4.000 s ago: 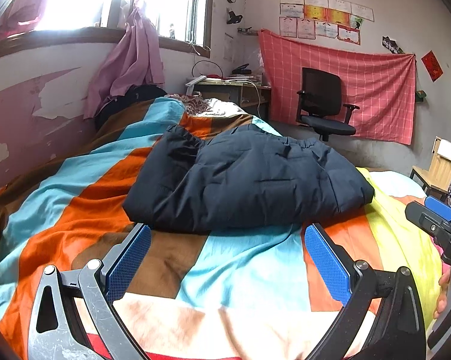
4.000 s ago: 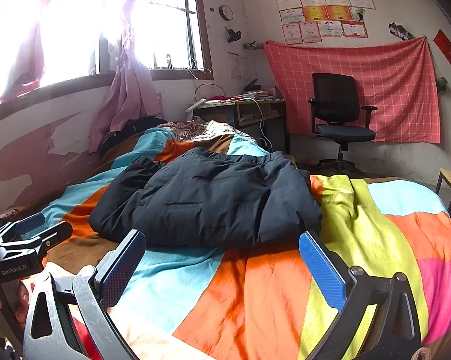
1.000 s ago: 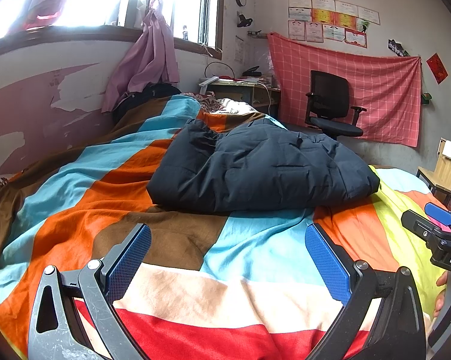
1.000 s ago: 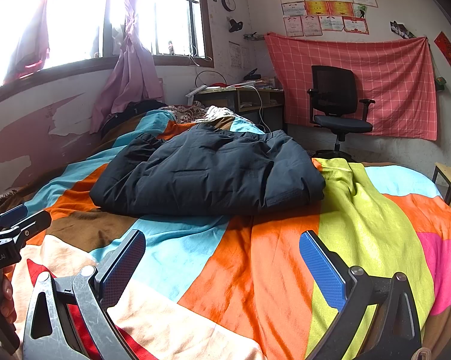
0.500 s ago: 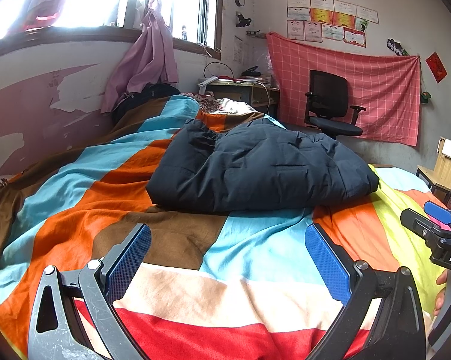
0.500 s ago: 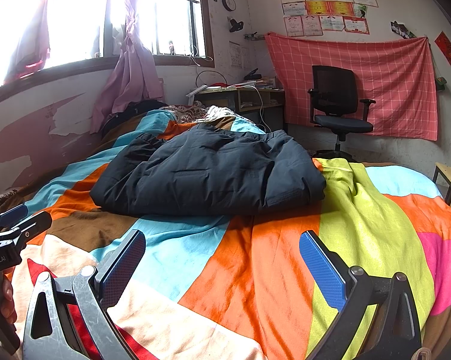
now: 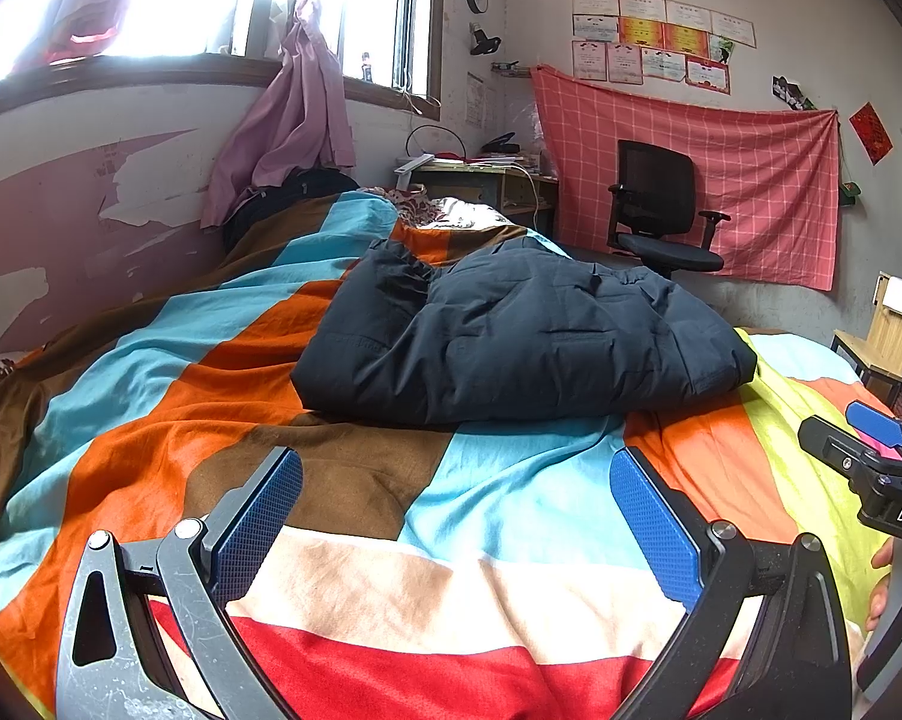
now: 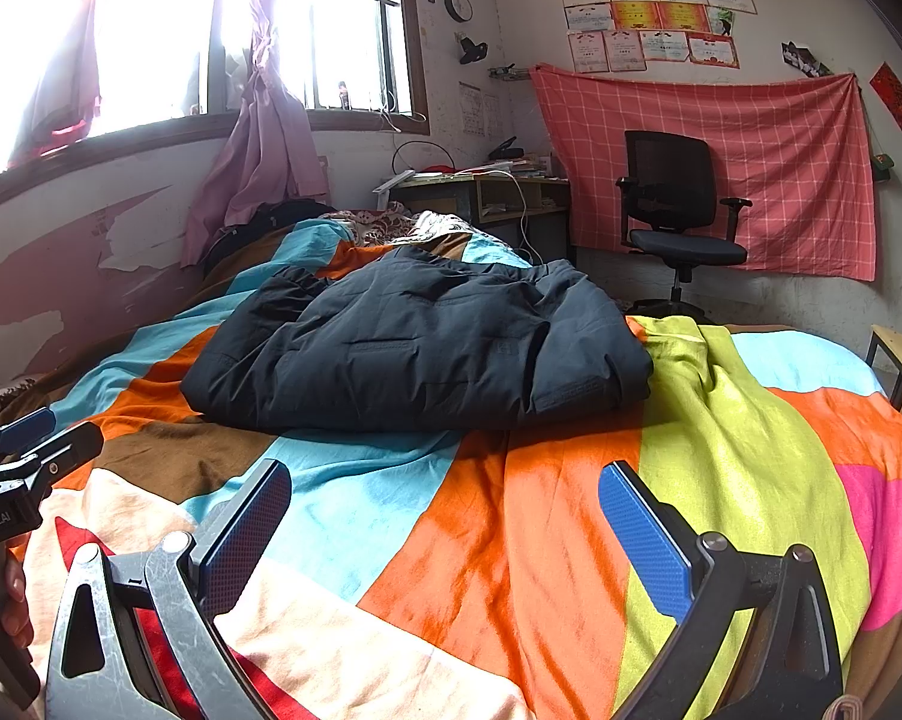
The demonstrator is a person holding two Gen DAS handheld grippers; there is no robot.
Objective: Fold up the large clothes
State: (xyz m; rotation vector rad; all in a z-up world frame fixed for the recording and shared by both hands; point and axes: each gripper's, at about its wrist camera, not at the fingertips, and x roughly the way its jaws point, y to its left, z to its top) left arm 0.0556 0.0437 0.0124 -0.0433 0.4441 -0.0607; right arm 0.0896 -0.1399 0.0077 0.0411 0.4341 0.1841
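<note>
A small bedroom, lit hard from the left by a barred window (image 8: 330, 30) with a pink curtain (image 8: 258, 162) bunched against the peeling wall. Further right, a cluttered desk (image 8: 487, 192) stands in the far corner, then a black office chair (image 8: 673, 210) in front of a red checked cloth (image 8: 781, 168) pinned to the far wall under a row of certificates (image 8: 649, 18). At the right edge a wooden chair (image 7: 883, 336) shows in part.

The bed fills the foreground, covered by a patchwork bedspread (image 8: 541, 540) of turquoise, orange, brown, cream, red, lime and pink blocks. The dark navy padded jacket (image 7: 511, 336) lies folded into a thick bundle across the middle of the bed, toward the head end, resting on the spread with nothing touching it.

The left gripper (image 7: 457, 510) hangs over the foot end of the bed, its blue-padded fingers (image 7: 264, 516) spread wide with only bedspread between them, well apart from the jacket. The right gripper (image 8: 444, 522) sits beside it, likewise spread wide and holding nothing, over the orange and turquoise patches.
</note>
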